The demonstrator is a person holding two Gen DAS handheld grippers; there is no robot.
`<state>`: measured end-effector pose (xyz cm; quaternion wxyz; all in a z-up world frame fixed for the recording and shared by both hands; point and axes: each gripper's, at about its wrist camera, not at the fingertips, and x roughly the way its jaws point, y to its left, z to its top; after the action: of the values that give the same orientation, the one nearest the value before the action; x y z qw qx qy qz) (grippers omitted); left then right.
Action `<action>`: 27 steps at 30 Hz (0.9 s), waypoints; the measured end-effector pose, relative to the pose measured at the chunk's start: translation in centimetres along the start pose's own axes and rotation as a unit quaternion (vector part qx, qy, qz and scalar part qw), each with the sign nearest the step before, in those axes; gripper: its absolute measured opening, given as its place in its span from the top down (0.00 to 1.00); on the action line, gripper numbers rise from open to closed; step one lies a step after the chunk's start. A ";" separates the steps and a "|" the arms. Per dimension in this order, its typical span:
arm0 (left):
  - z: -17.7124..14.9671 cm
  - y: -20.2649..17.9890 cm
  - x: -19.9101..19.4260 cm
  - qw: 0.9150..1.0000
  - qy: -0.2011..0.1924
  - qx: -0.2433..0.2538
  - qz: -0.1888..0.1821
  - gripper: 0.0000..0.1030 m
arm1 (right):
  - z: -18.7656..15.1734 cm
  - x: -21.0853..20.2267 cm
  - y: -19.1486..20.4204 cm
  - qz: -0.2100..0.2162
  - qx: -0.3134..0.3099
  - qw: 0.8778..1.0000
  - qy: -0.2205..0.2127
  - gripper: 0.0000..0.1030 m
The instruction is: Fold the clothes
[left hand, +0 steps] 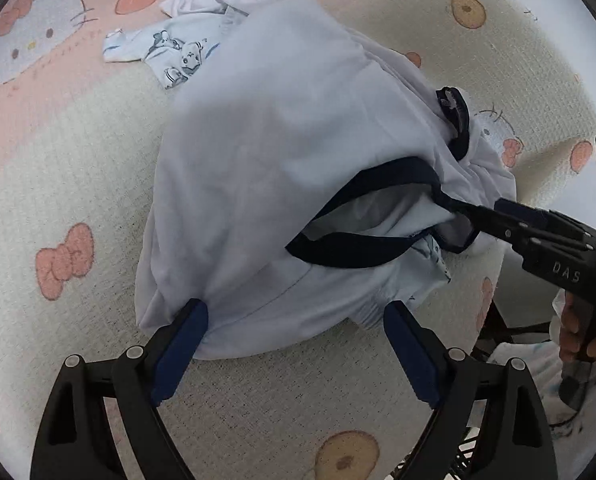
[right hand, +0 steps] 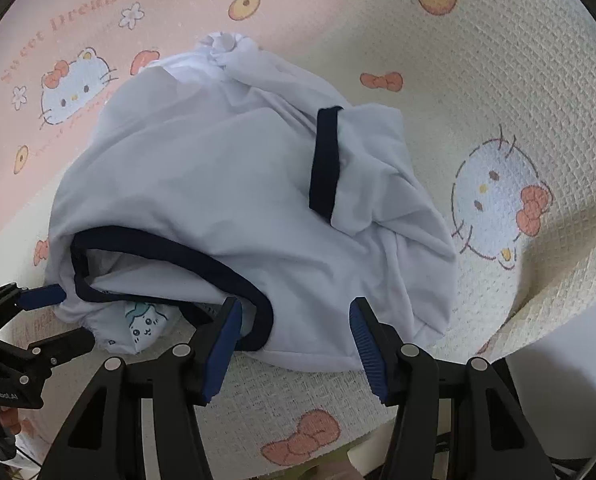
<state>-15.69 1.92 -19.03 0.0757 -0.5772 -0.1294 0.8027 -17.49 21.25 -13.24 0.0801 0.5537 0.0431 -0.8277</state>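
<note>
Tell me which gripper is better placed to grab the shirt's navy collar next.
Right. The right gripper stands open with the navy collar curving between its fingers. The left gripper straddles plain fabric at the white shirt's near edge, away from the trim.

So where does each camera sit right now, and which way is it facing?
Left wrist: on the left claw, looking steeply down at the white shirt on the blanket; its open fingers, the right claw and a hand show.
Right wrist: on the right claw, looking down at the shirt's navy collar; its open fingers and the left claw show.
Shared: shirt, collar, blanket.
</note>
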 end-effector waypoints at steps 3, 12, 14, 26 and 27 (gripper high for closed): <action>0.4 0.6 -1.6 0.999 -0.016 -0.037 -0.009 0.13 | -0.3 0.2 -0.4 0.002 0.002 1.000 0.005 0.46; 2.3 -0.4 -4.0 0.997 -0.065 -0.006 0.047 0.13 | -0.5 1.3 -0.2 0.011 0.005 1.000 0.017 0.46; 2.5 -1.2 -3.4 0.994 -0.066 0.031 0.079 0.13 | -0.4 1.3 0.3 0.011 -0.003 1.000 0.017 0.46; 3.5 -3.9 -0.1 0.968 -0.076 0.139 0.197 0.13 | -0.4 3.2 1.2 -0.012 -0.018 0.999 0.030 0.46; 3.6 -3.9 0.1 0.964 -0.078 0.141 0.210 0.13 | -0.4 3.4 1.1 -0.015 -0.015 0.999 0.030 0.46</action>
<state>-19.20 5.23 -16.89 -0.0238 -0.5105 0.1037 0.8533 -18.23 19.98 -16.51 0.0750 0.5767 0.0662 -0.8108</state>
